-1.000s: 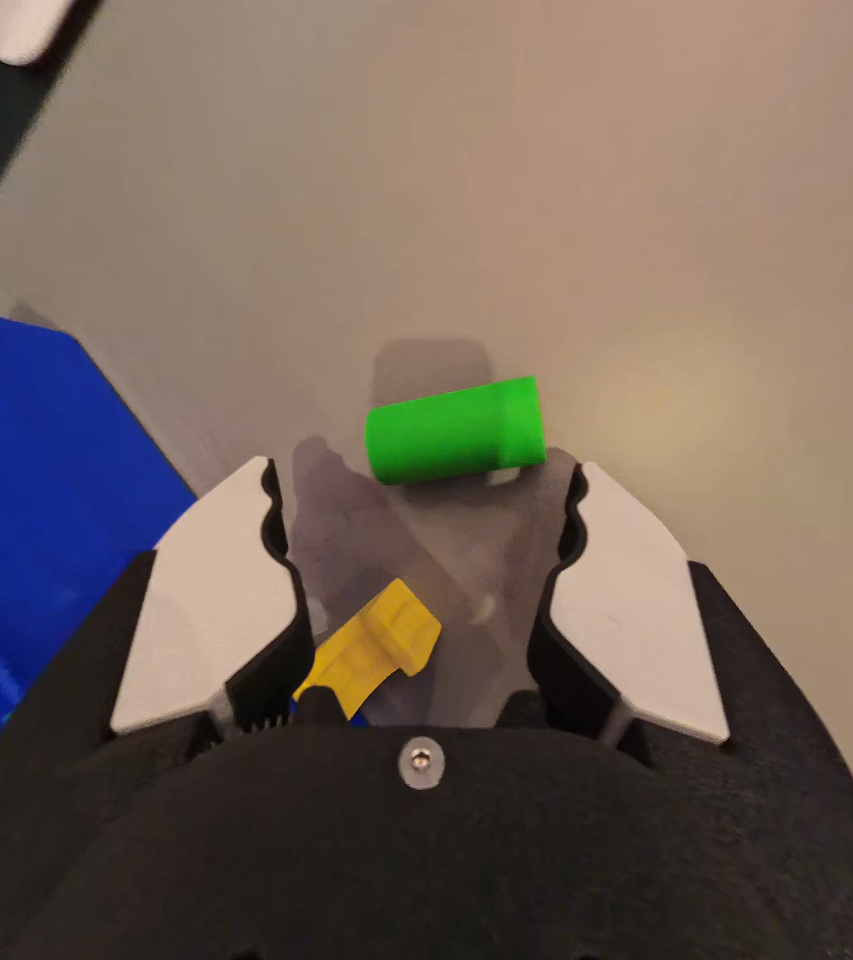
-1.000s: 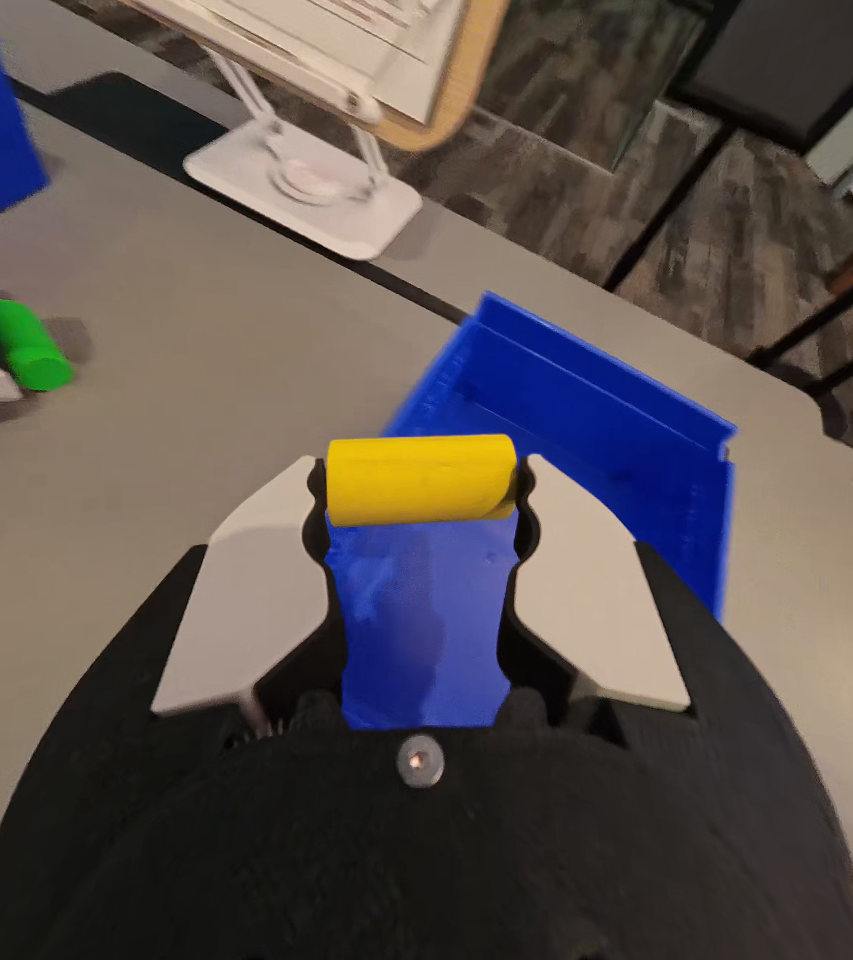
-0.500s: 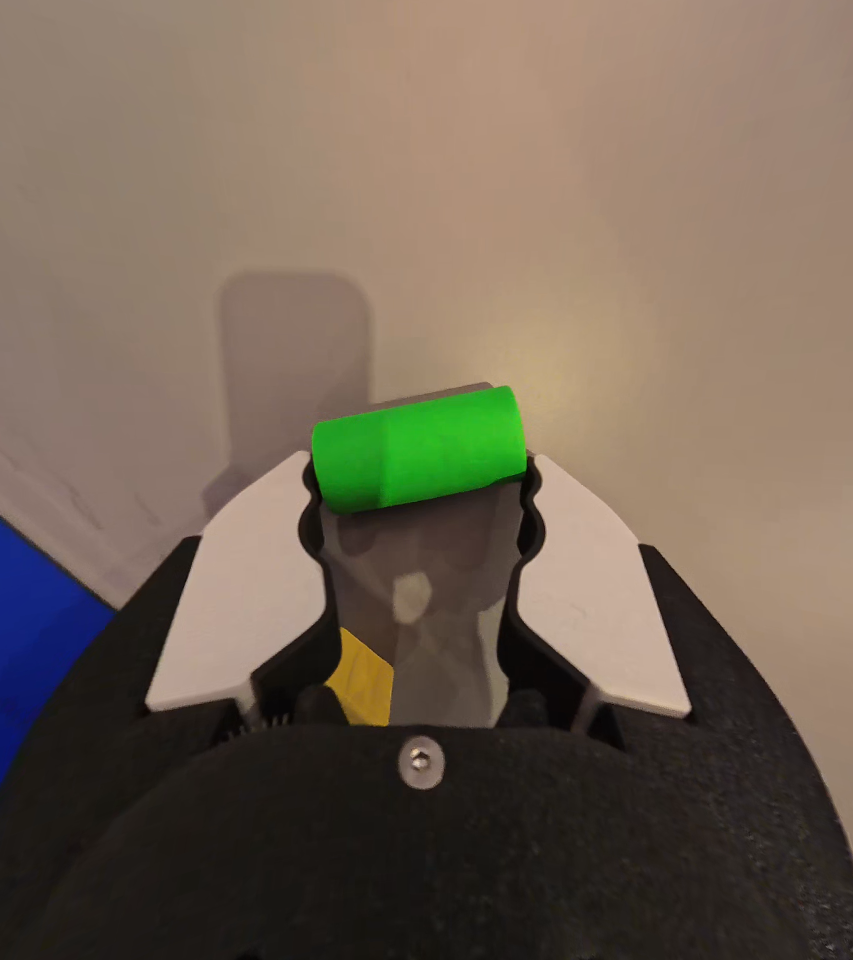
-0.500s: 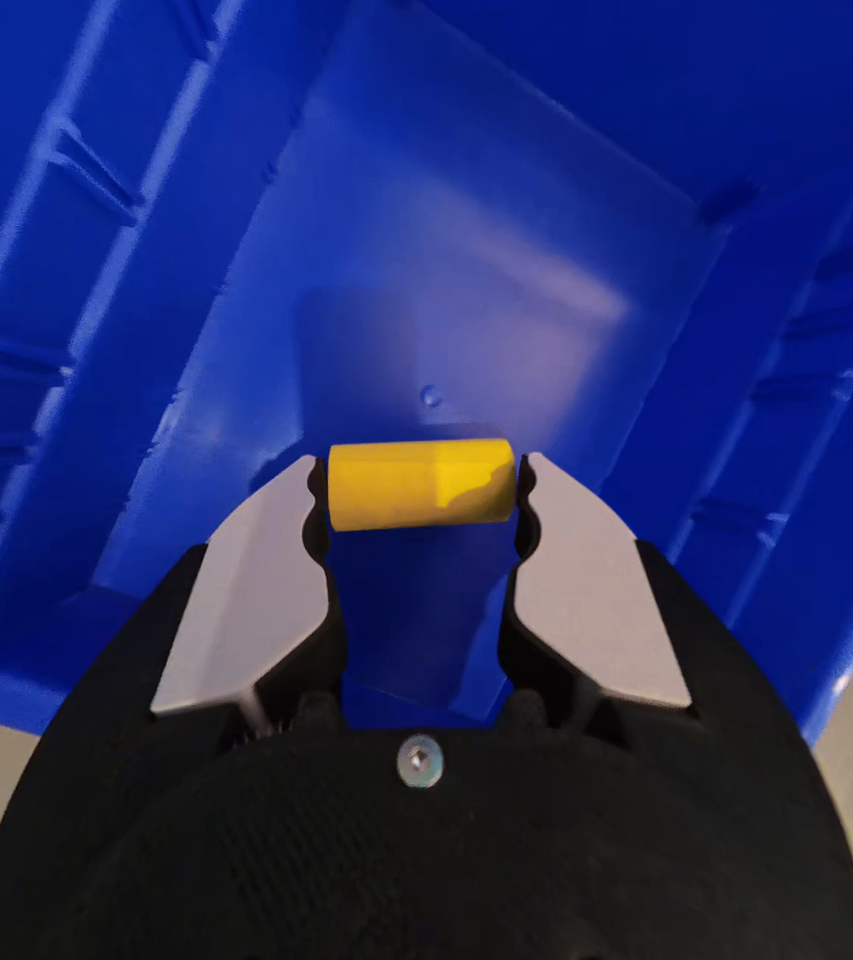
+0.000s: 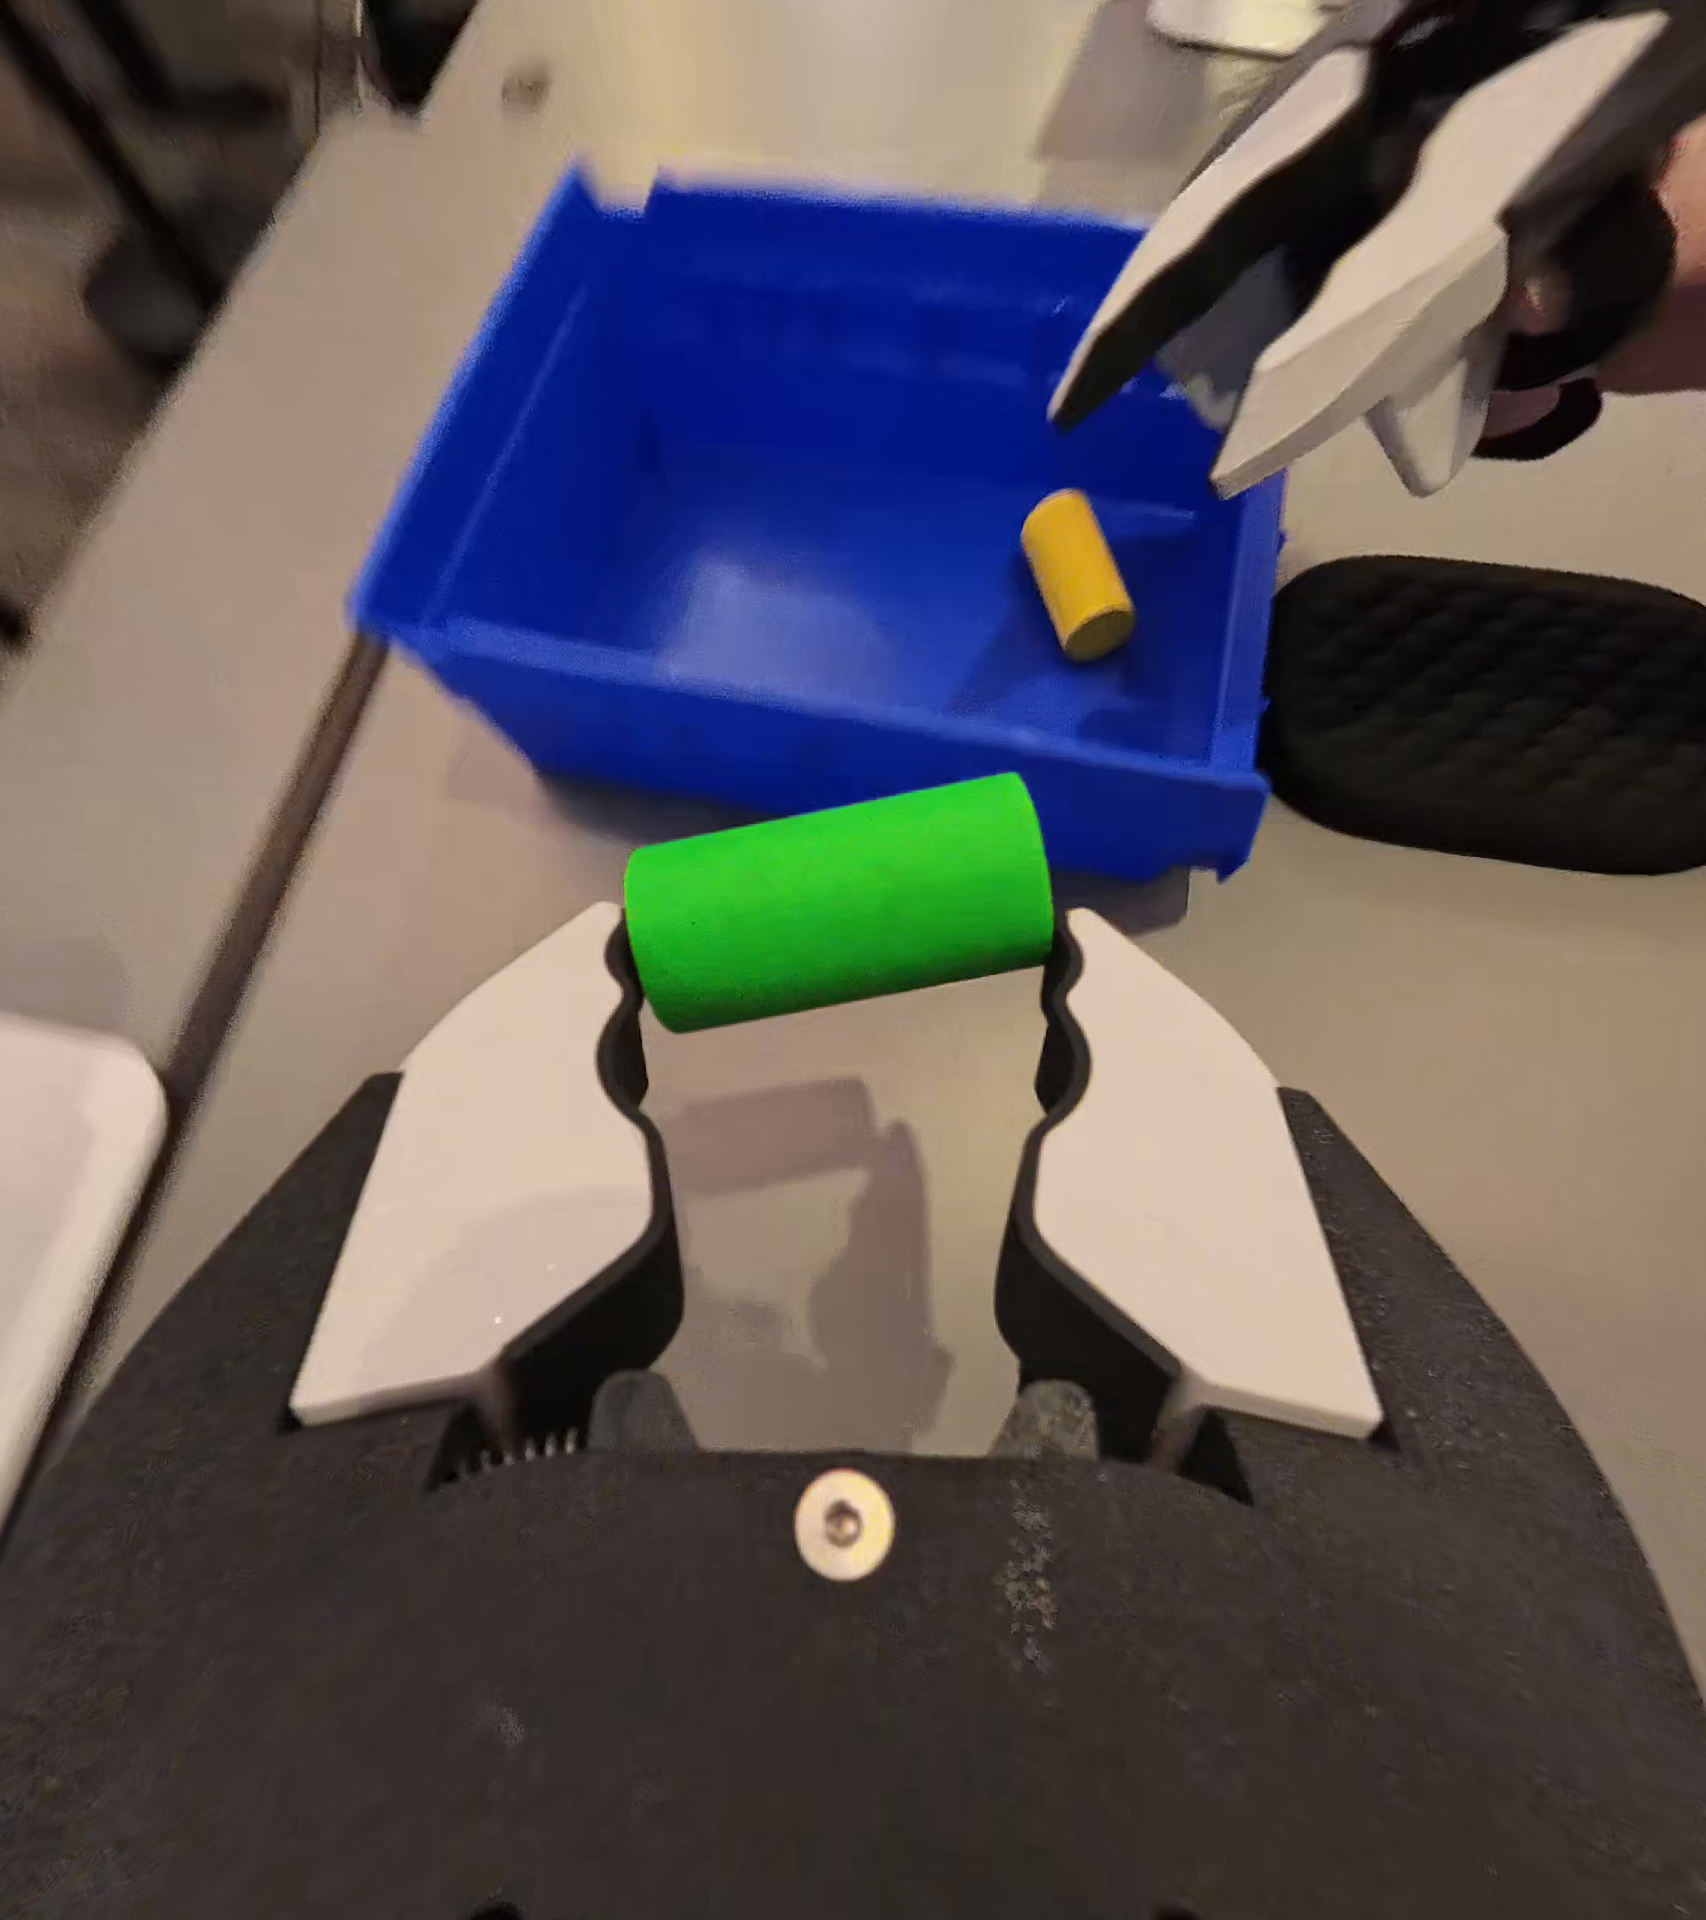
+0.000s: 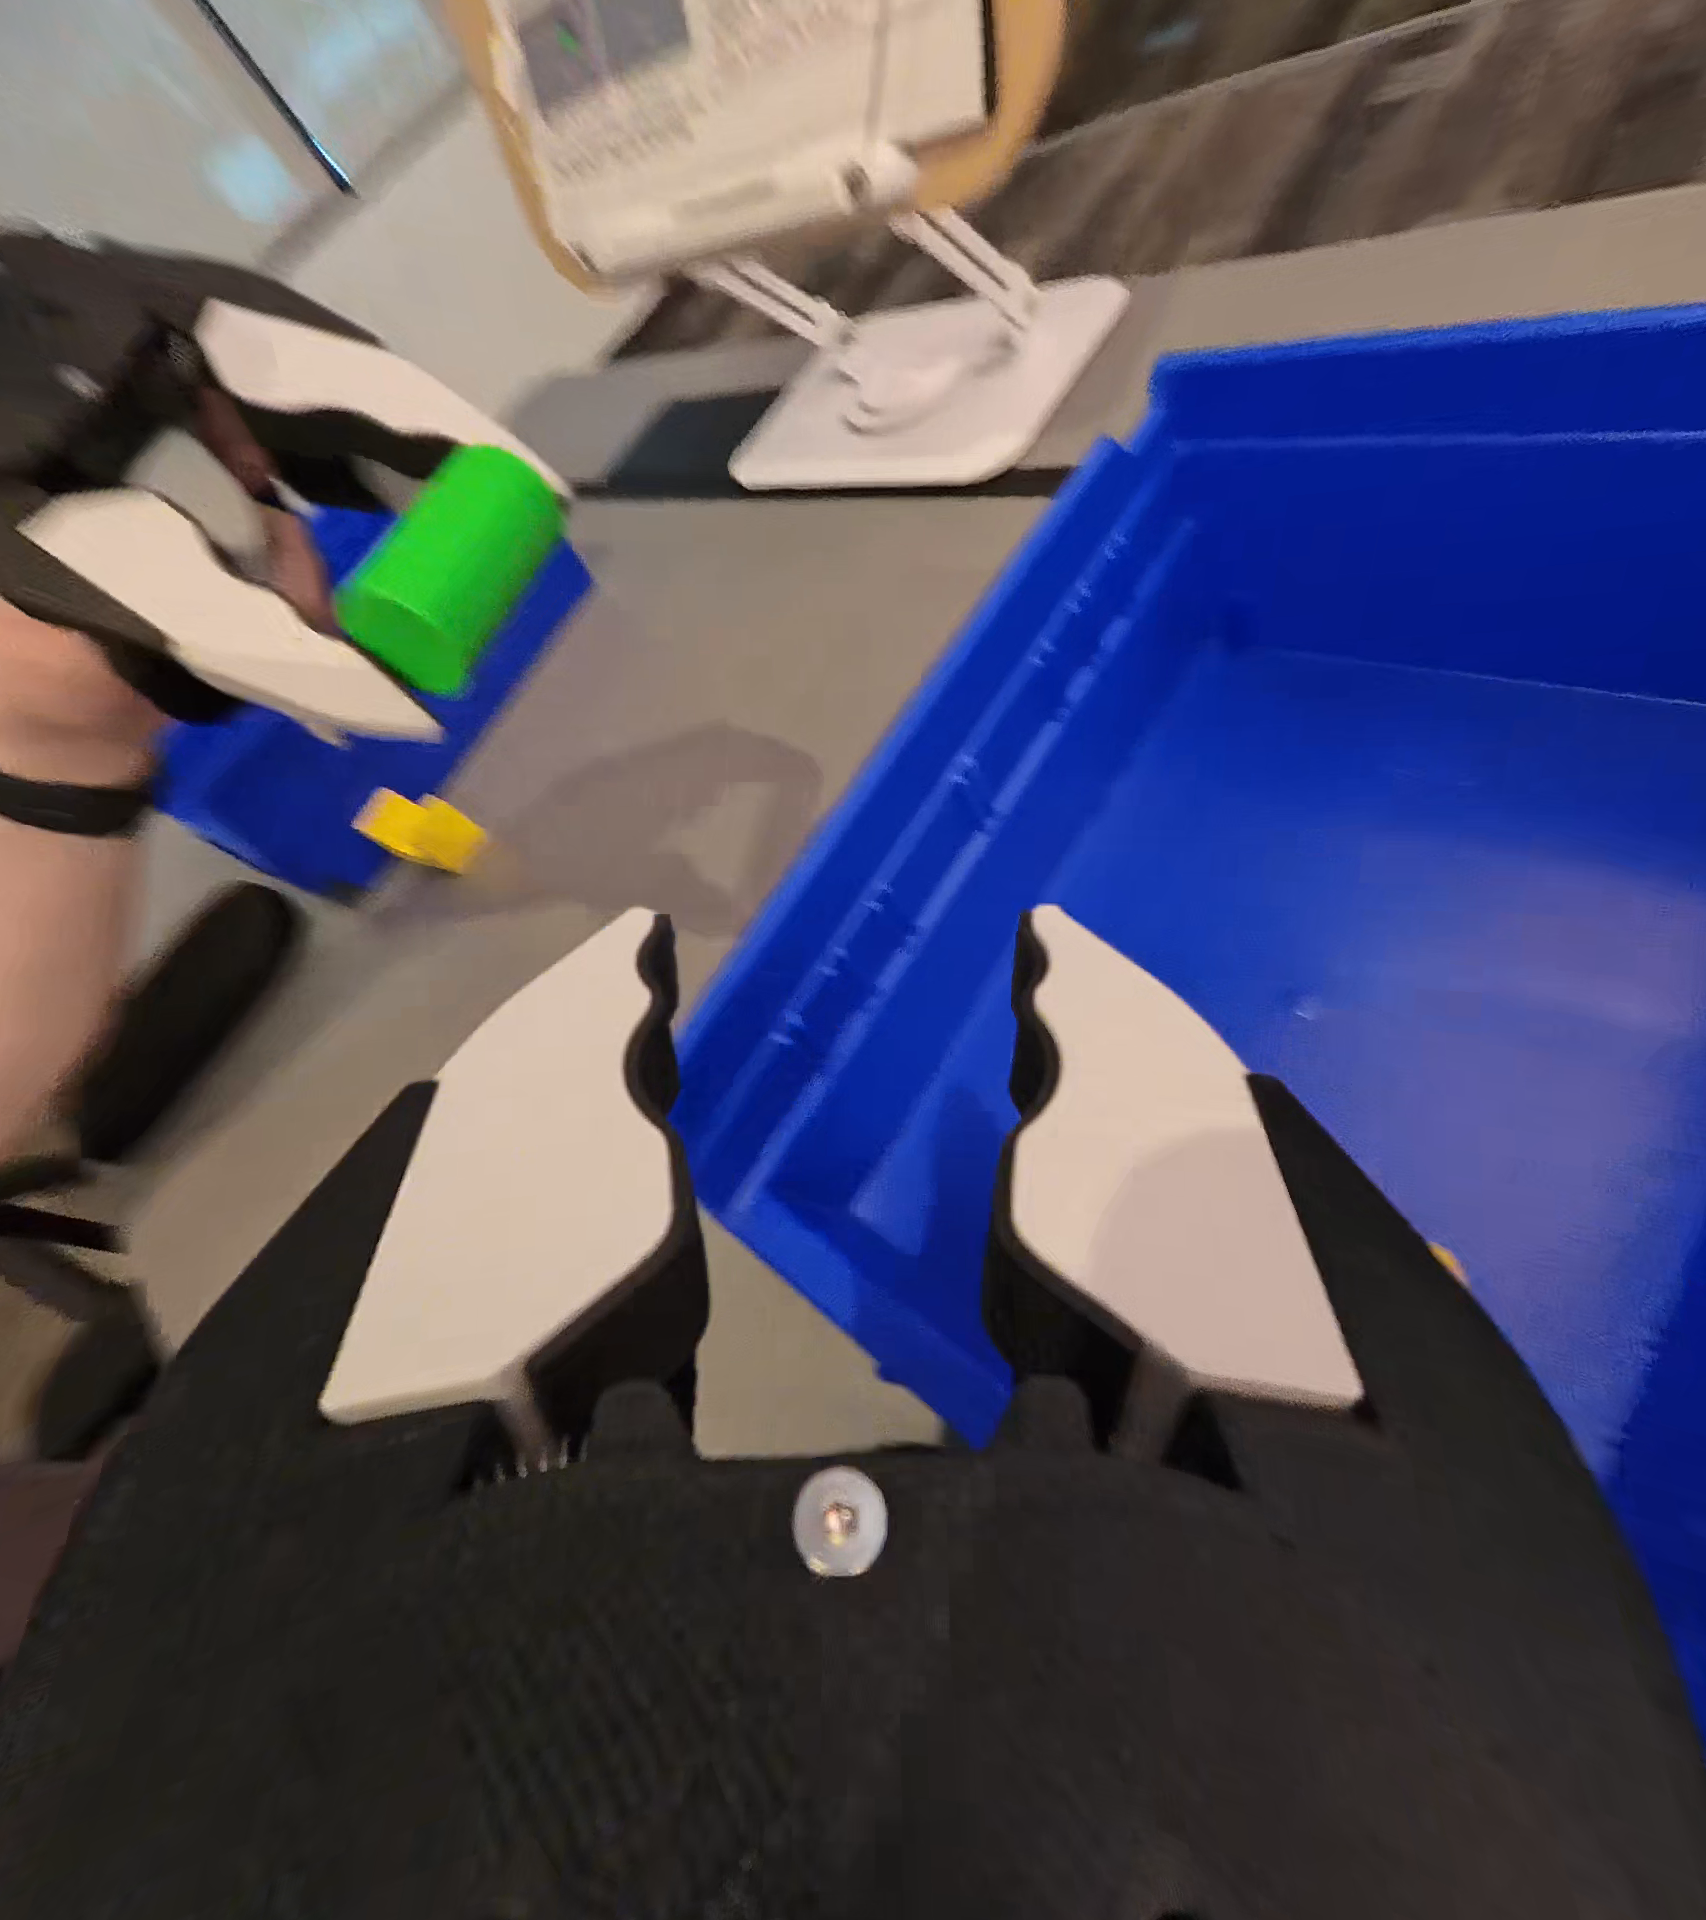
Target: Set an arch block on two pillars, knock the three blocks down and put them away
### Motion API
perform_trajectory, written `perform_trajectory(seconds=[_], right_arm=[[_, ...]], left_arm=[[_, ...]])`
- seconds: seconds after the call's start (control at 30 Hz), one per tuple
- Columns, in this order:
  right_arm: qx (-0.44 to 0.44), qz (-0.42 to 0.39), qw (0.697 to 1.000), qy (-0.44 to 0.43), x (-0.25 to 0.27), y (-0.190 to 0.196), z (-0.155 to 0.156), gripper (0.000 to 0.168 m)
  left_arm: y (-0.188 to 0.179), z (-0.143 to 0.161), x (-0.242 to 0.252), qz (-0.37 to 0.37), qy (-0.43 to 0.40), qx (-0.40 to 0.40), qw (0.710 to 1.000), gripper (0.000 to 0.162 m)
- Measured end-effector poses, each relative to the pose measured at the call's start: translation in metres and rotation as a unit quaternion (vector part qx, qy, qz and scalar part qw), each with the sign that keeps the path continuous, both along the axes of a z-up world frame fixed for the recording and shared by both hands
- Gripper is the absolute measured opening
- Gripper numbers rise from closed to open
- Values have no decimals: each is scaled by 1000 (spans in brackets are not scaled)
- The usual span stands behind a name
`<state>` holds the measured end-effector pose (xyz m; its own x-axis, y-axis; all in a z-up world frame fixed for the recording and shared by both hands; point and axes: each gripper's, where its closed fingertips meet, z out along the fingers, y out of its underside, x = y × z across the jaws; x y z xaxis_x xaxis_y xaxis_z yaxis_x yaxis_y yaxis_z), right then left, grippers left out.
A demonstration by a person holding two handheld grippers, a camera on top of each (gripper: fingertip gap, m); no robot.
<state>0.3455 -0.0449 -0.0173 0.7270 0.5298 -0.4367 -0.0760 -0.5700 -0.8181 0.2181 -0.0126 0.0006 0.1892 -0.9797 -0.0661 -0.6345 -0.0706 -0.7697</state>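
We see only a yellow sliver (image 6: 1448,1259) in the blue bin (image 6: 932,987), hidden behind our right gripper's finger (image 6: 1181,1195); the bin runs past the picture's right edge. The yellow arch block (image 6: 421,828) is smeared by blur, its shape hard to tell. The stand (image 6: 932,416) behind it is blurred and cropped at the top.

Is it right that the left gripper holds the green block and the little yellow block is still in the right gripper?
Not quite. The left gripper does hold the green block. But the right gripper is open and empty in the right wrist view. The left wrist view shows the yellow block lying in the blue bin.
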Motion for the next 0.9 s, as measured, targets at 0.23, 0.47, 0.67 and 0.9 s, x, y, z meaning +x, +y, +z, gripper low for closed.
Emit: perform_trajectory(seconds=[0.23, 0.47, 0.67, 0.9], right_arm=[[-29, 52, 978, 198, -13, -17, 71, 57], [-119, 146, 962, 199, -42, -28, 51, 34], [-82, 61, 987, 125, -1, -7, 28, 34], [-144, -84, 969, -185, 70, 26, -65, 34]], left_arm=[[-39, 32, 78, -135, -8, 123, 983, 74], [-73, 19, 107, -187, 2, 122, 975, 74], [-46, 3, 37, -108, 106, 133, 979, 98], [-30, -52, -144, -19, 362, 34, 931, 84]])
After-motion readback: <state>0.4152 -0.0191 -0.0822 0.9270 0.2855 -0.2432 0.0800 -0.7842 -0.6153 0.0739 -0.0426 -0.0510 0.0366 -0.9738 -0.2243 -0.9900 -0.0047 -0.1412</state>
